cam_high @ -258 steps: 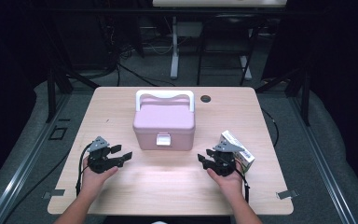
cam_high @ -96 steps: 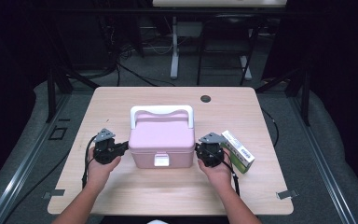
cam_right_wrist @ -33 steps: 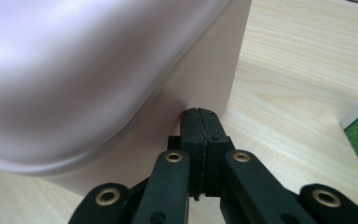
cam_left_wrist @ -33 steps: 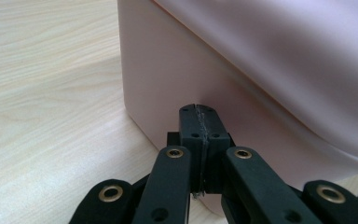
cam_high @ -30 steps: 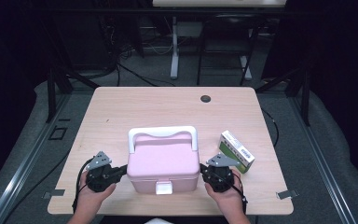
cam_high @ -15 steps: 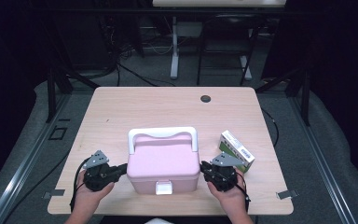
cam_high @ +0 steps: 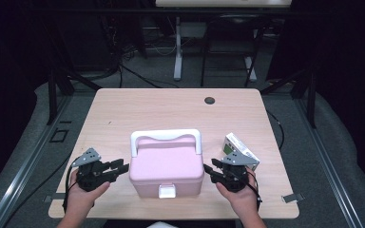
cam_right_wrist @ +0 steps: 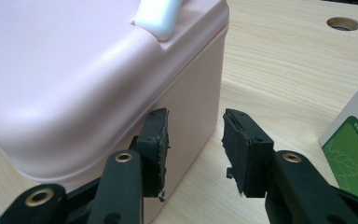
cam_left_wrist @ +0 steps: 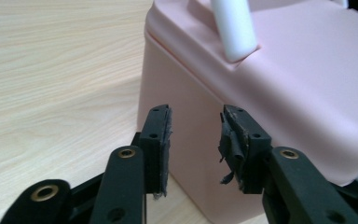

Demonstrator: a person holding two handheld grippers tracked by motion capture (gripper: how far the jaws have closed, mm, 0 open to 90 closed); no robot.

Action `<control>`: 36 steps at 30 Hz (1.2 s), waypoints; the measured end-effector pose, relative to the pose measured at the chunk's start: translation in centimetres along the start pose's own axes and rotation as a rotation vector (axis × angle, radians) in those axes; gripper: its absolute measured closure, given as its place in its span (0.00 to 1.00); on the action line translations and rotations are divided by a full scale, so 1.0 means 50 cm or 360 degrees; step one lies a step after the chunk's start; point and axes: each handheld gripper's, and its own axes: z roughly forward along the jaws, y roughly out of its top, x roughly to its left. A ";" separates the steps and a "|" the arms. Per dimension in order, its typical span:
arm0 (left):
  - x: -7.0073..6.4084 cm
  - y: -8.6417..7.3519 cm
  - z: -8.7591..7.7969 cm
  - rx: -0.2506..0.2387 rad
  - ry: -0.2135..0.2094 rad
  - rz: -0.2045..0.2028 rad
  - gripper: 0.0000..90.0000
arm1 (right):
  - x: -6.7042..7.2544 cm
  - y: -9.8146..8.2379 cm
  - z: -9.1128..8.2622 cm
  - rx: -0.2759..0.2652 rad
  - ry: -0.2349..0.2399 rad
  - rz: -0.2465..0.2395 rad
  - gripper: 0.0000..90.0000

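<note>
A pink lidded box with a white handle and a white front latch stands near the table's front edge. My left gripper is at the box's left side, my right gripper at its right side. Both have just been opening and now stand open with nothing between the pads. In the left gripper view the box wall lies just beyond the pads. In the right gripper view the box corner sits close behind the left pad.
A white and green carton lies on the table right of the box, close behind my right gripper; its edge shows in the right gripper view. A round cable hole is near the table's far edge. The light wooden table spreads beyond the box.
Both grippers' jaws have opened from shut. The box and both hands stay where they were a second ago.
</note>
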 end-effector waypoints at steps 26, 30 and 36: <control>0.001 0.121 -0.030 0.0058 -0.0032 0.0001 0.53 | -0.001 0.134 -0.012 0.0046 0.0092 -0.0022 0.58; 0.001 0.139 -0.022 0.0092 -0.0021 -0.0011 0.51 | -0.003 0.148 -0.002 0.0061 0.0112 -0.0014 0.56; -0.006 0.165 -0.007 0.0108 -0.0040 -0.0011 0.49 | -0.013 0.176 0.019 0.0085 0.0123 0.0028 0.54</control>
